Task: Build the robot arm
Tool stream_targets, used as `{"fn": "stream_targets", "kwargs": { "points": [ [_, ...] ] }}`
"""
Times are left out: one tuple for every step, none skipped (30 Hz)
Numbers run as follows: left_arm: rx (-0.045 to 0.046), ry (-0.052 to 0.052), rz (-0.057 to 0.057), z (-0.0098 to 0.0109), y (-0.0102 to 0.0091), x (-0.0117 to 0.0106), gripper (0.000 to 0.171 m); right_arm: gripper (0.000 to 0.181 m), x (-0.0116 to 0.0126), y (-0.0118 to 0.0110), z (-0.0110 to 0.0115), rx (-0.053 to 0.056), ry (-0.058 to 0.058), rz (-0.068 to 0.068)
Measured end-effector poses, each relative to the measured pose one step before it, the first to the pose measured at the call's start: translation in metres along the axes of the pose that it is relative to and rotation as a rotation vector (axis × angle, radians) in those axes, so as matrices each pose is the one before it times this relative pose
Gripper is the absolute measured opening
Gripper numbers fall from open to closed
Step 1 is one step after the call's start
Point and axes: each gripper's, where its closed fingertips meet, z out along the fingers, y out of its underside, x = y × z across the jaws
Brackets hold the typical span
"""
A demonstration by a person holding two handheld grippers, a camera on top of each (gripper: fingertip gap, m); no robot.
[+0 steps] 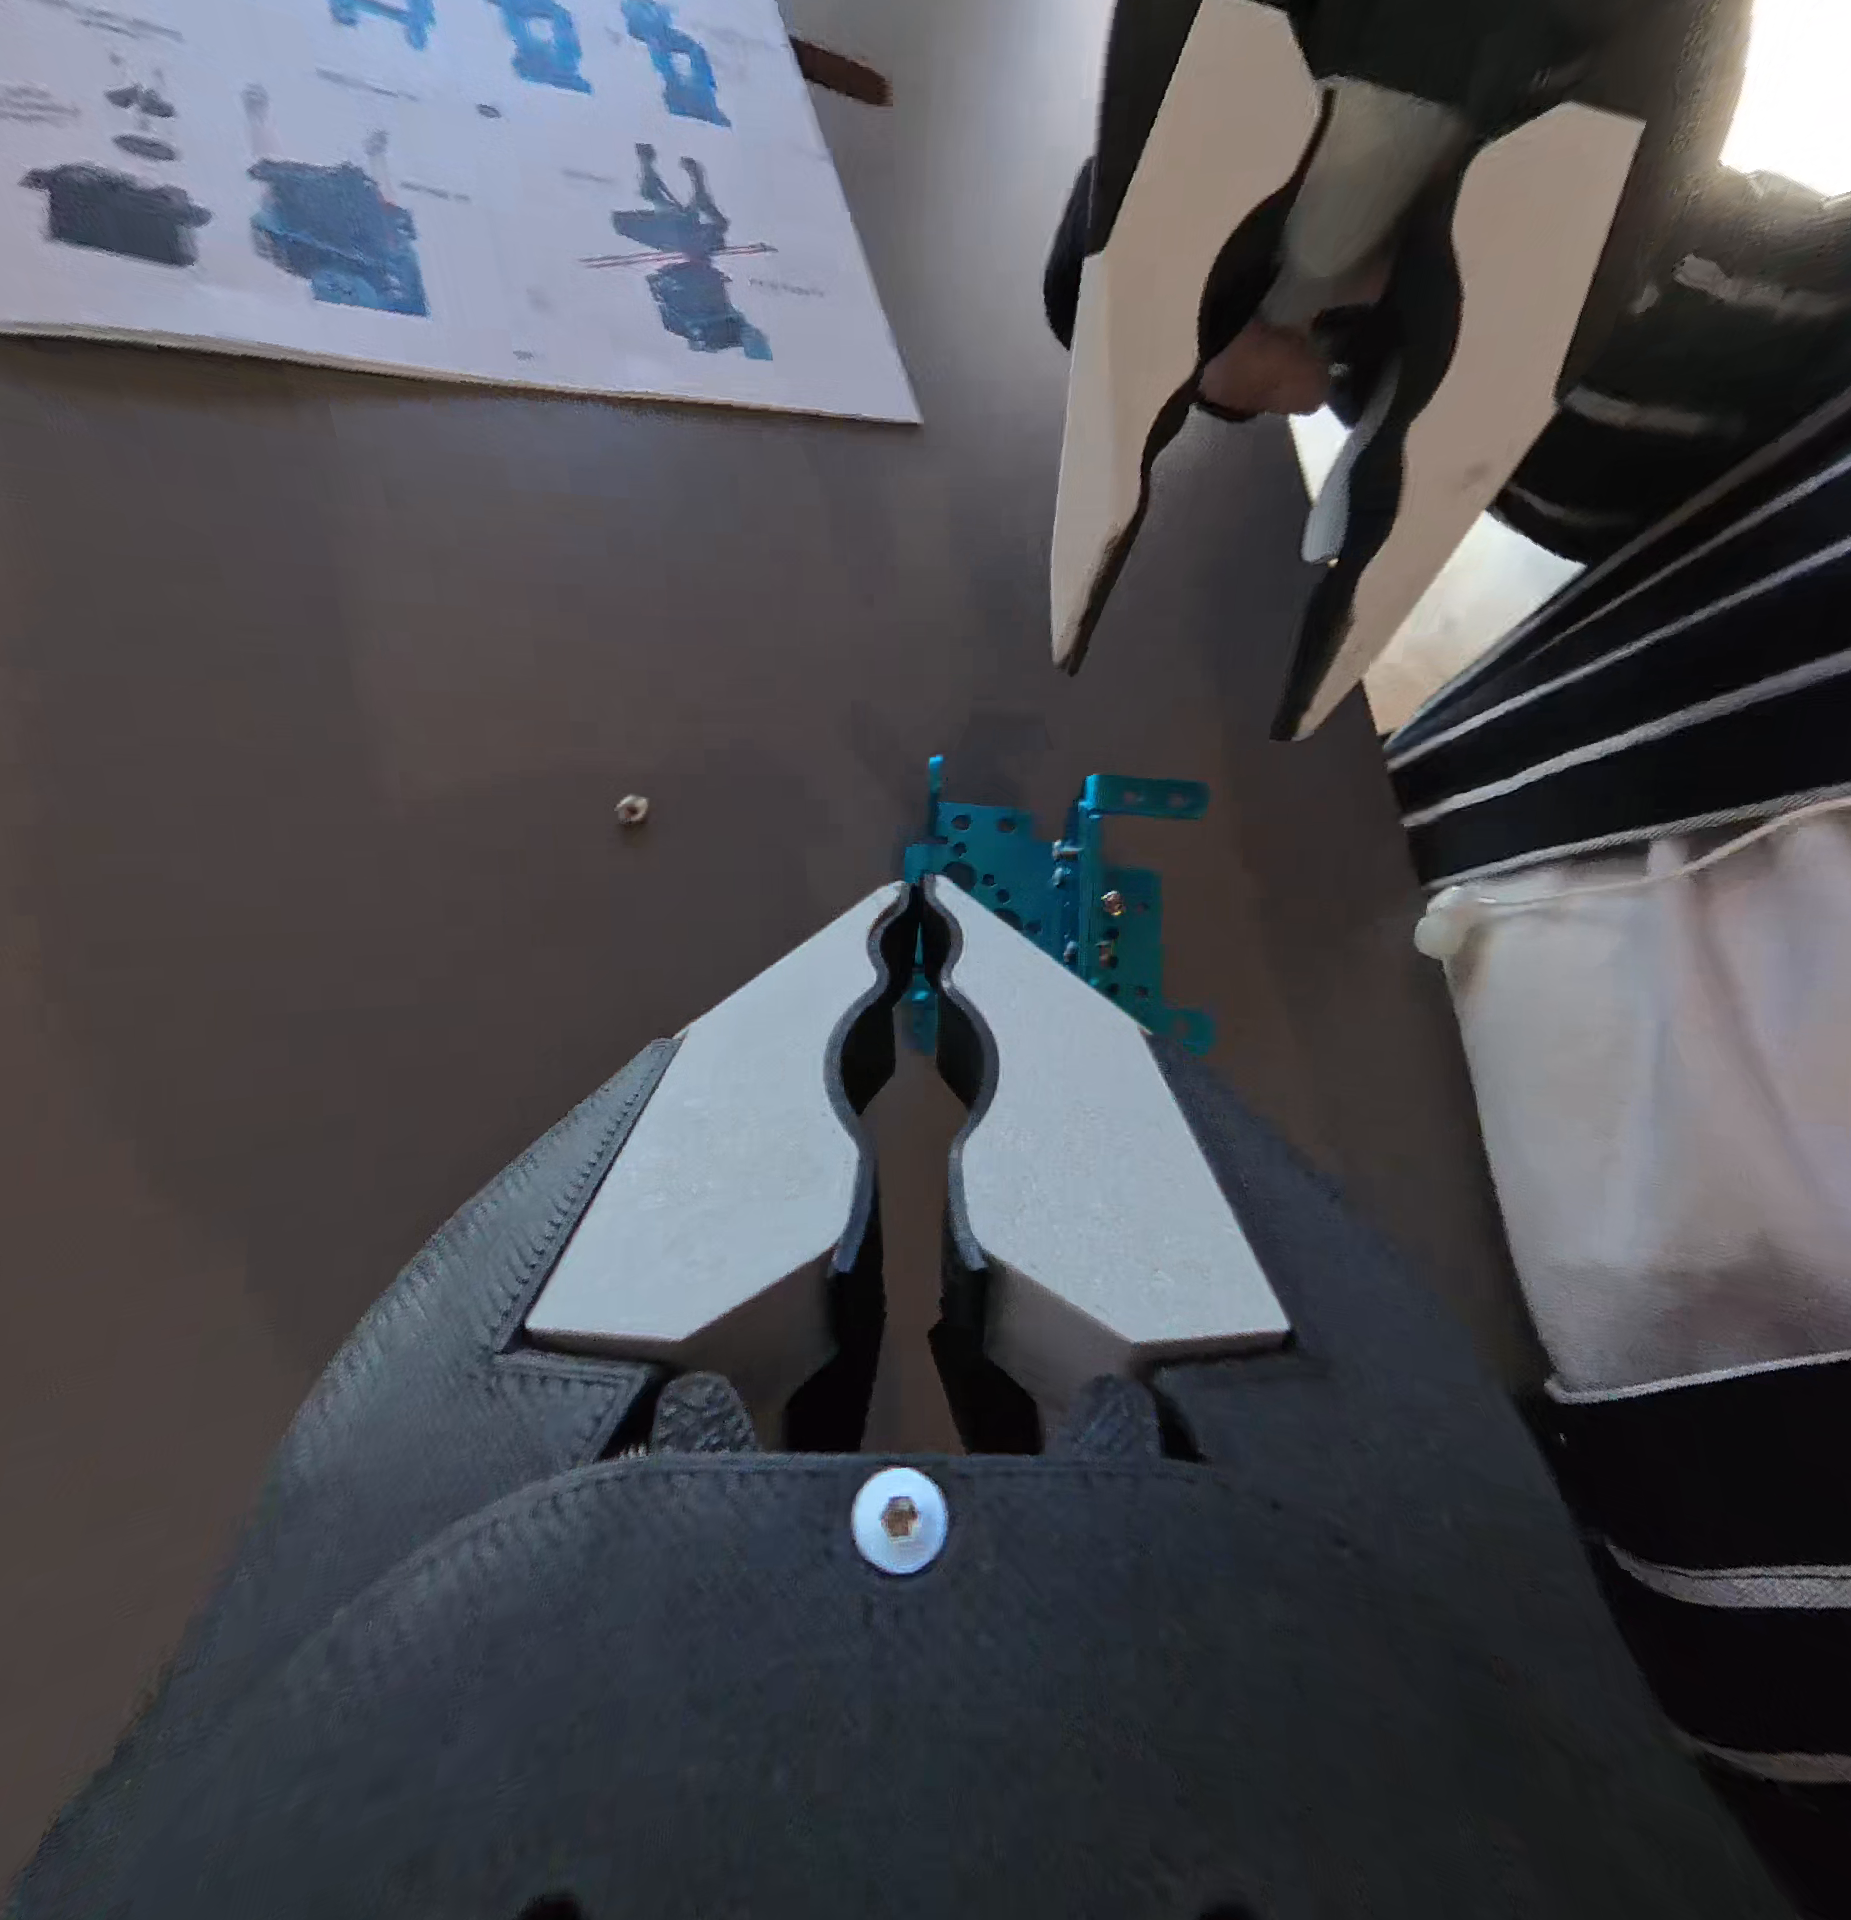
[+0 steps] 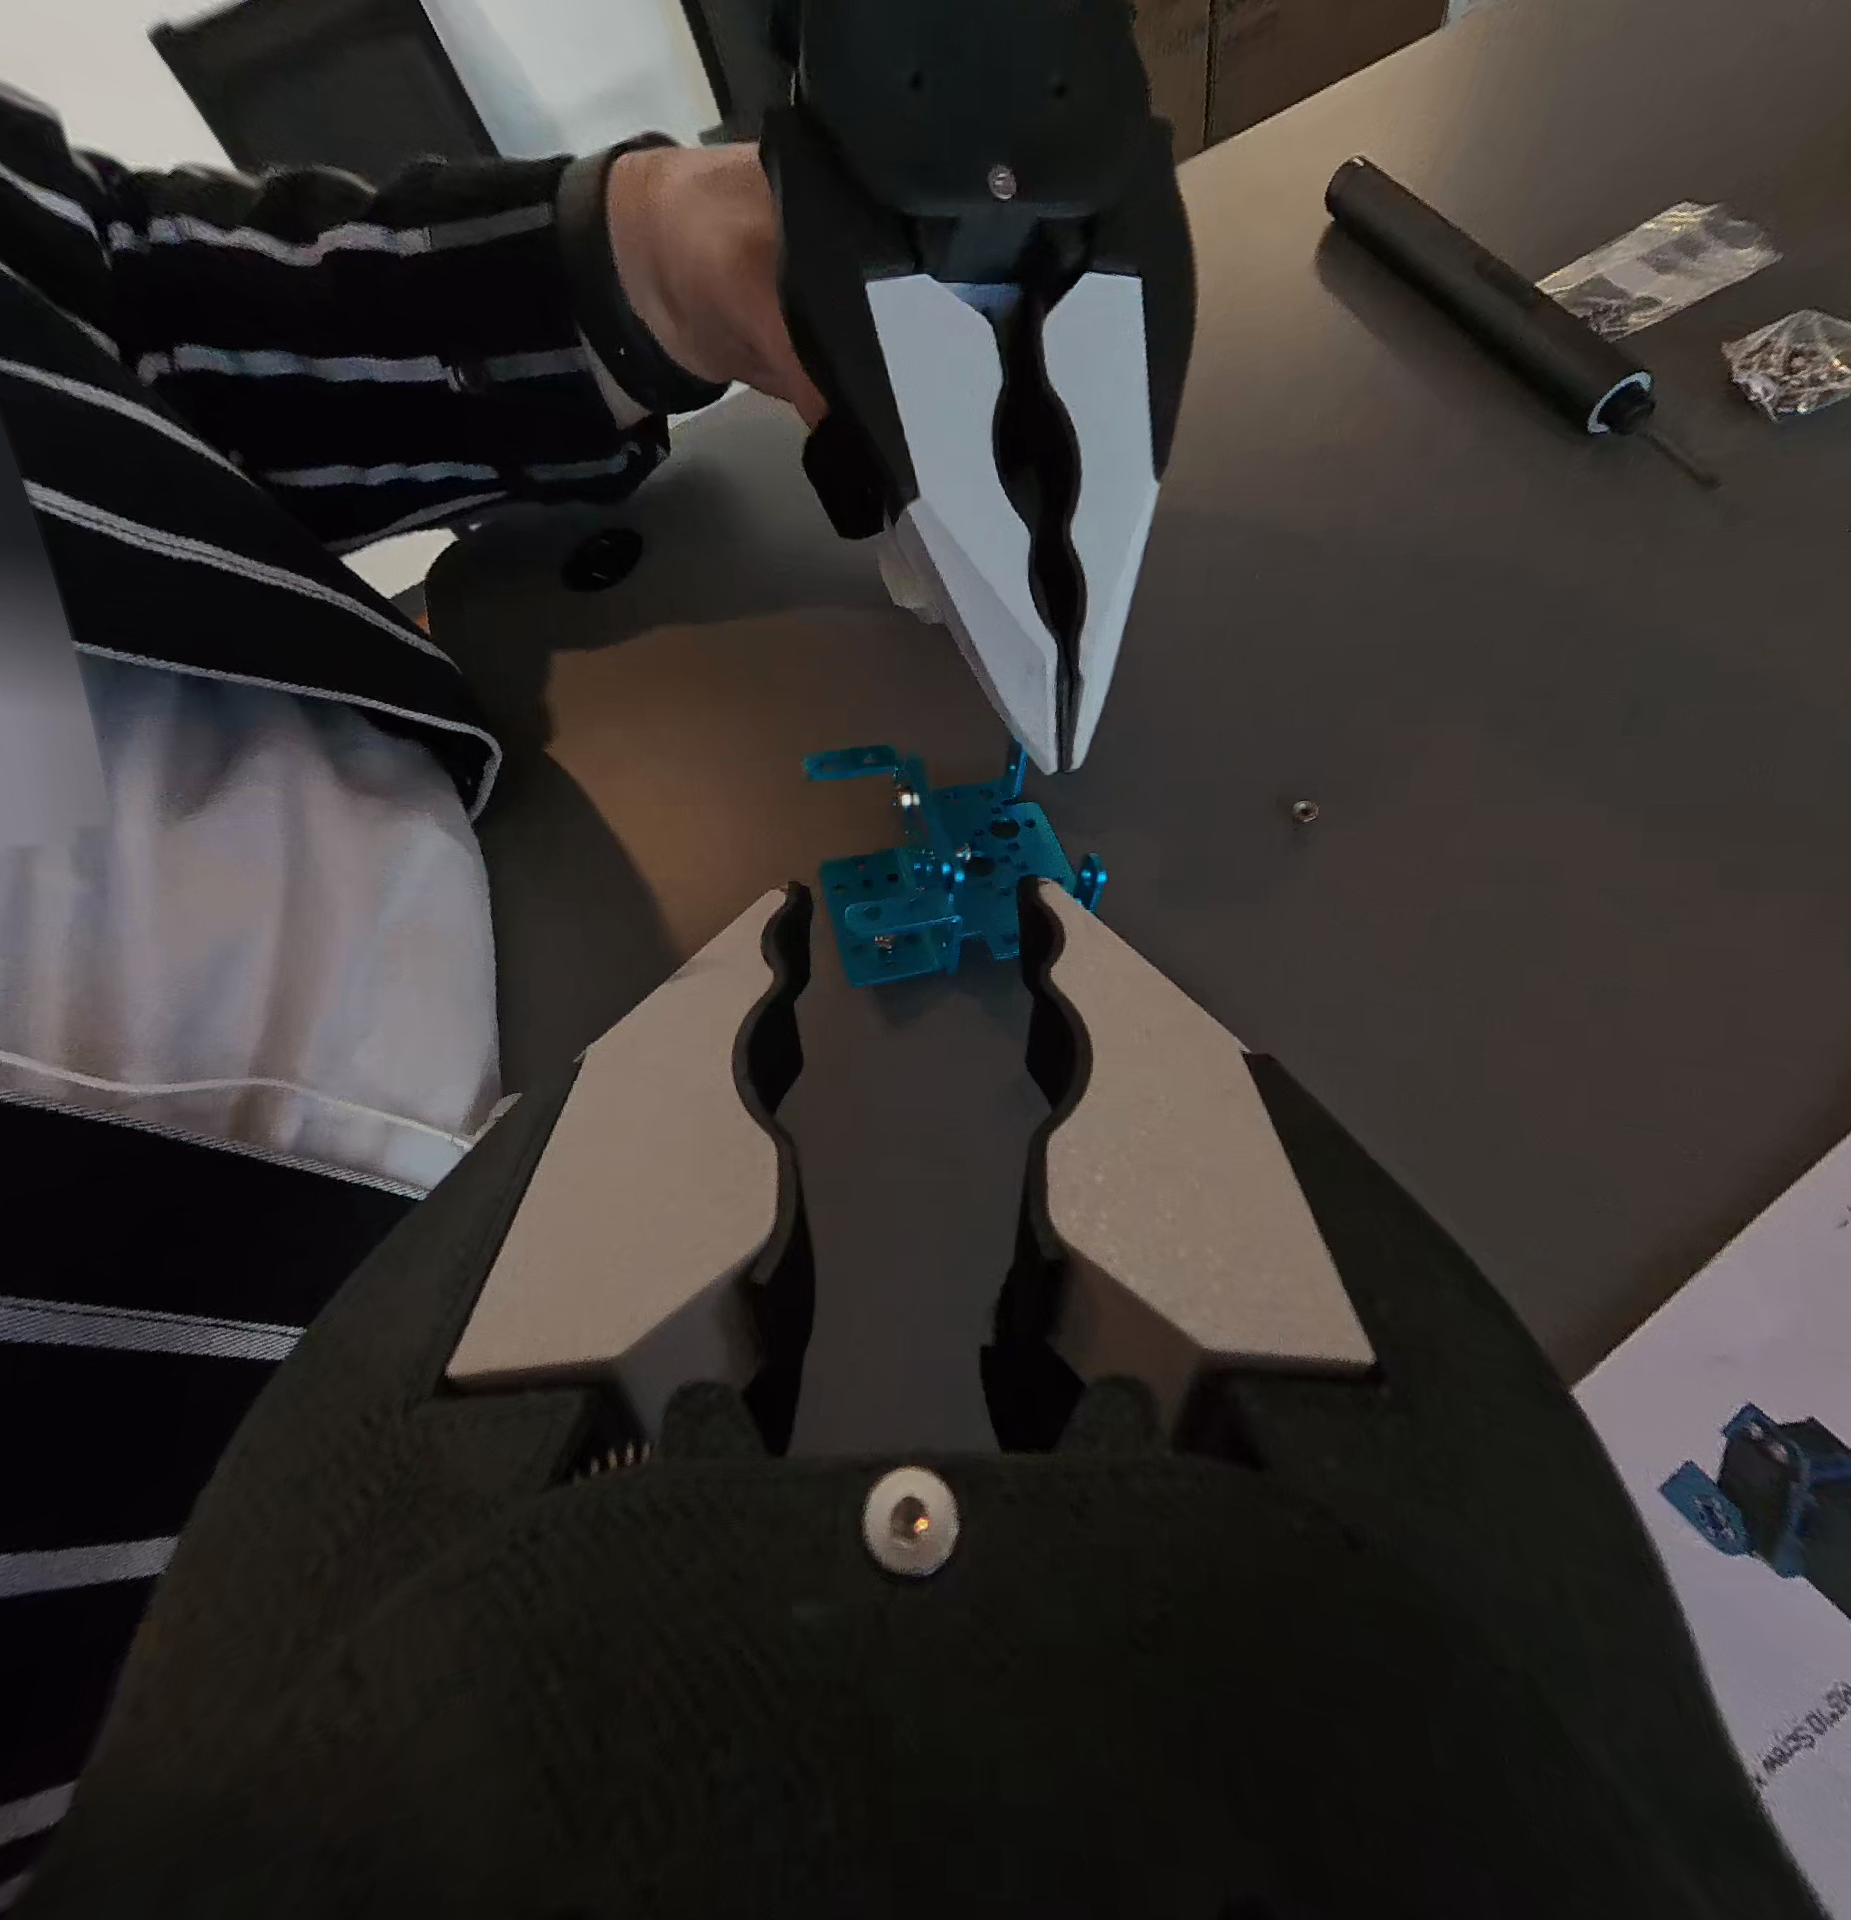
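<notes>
A blue metal bracket assembly [image 2: 931, 894] with holes and small screws lies on the dark table [image 2: 1420, 727]; it also shows in the left wrist view [image 1: 1097, 894]. My left gripper [image 1: 921, 885] is shut, its tips pinching a thin upright tab of the bracket; the right wrist view shows it [image 2: 1061, 764] coming down from above onto that tab. My right gripper [image 2: 916, 891] is open and empty, its fingers spread just short of the bracket's near side, not touching it. In the left wrist view the right gripper [image 1: 1181, 696] hovers above the bracket.
A small loose nut [image 2: 1303, 809] lies on the table right of the bracket. A printed instruction sheet [image 1: 381, 208] lies beyond. A black screwdriver [image 2: 1492, 291] and clear bags of small parts [image 2: 1804, 364] lie at the far right. A person's striped sleeve [image 2: 277, 343] is at left. The tips of one gripper are about 6 centimeters away from the tips of the other.
</notes>
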Motion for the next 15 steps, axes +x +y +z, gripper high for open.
{"fn": "stream_targets", "kwargs": {
  "points": [
    [-0.00099,0.0187,0.0174,0.00362,-0.00214,0.00382,0.000,0.037,-0.00122,0.00225,0.00068,-0.0051,0.0152,-0.0157],
    [0.00489,0.0155,0.0049,0.00280,-0.00257,0.00268,0.000,0.033,-0.00071,0.00161,0.00041,-0.0004,0.0184,-0.0181],
    [-0.00259,0.0162,-0.0023,0.00217,-0.00124,0.00217,0.000,0.030,-0.00204,0.00053,0.00019,0.0069,0.0096,-0.0139],
    [-0.01118,0.0177,0.0018,0.00170,0.00048,0.00258,0.000,0.024,-0.00342,-0.00027,-0.00005,0.0107,-0.0020,-0.0077],
    [-0.01197,0.0026,0.0086,0.00130,0.00108,0.00077,0.000,0.018,-0.00430,-0.00106,-0.00009,0.0154,-0.0117,-0.0016],
    [-0.00676,-0.0094,0.0121,0.00091,0.00065,-0.00107,0.000,0.015,-0.00416,-0.00162,0.00033,0.0176,-0.0138,0.0058],
    [-0.00470,-0.0039,0.0105,0.00076,0.00059,-0.00044,0.000,0.014,-0.00396,-0.00091,0.00066,0.0099,-0.0138,0.0042],
    [-0.00400,0.0052,0.0046,0.00051,0.00045,0.00034,0.000,0.009,-0.00402,0.00047,0.00059,-0.0016,-0.0147,-0.0052],
    [0.00007,0.0092,-0.0029,0.00050,-0.00016,0.00051,0.000,0.005,-0.00279,0.00049,0.00039,-0.0037,-0.0063,-0.0153],
    [0.00242,0.0125,-0.0071,0.00067,-0.00037,0.00069,0.000,0.003,-0.00147,0.00055,0.00033,-0.0041,-0.0001,-0.0156],
    [0.00413,0.0175,-0.0081,0.00072,-0.00052,0.00131,0.000,0.001,-0.00195,0.00136,0.00053,-0.0096,-0.0075,-0.0101],
    [0.00450,0.0165,-0.0082,0.00069,-0.00046,0.00113,0.000,0.000,-0.00152,0.00163,0.00056,-0.0110,-0.0080,-0.0038],
    [0.00383,0.0118,-0.0066,0.00057,-0.00042,0.00071,0.000,0.000,-0.00168,0.00118,0.00057,-0.0072,-0.0100,-0.0025],
    [0.00208,0.0078,-0.0043,0.00066,-0.00001,0.00009,0.000,0.000,-0.00120,0.00079,0.00068,-0.0028,-0.0068,-0.0023],
    [-0.00267,0.0077,-0.0030,0.00064,0.00062,0.00036,0.000,0.000,0.00038,0.00070,0.00079,-0.0019,0.0025,-0.0018]
  ]
}}
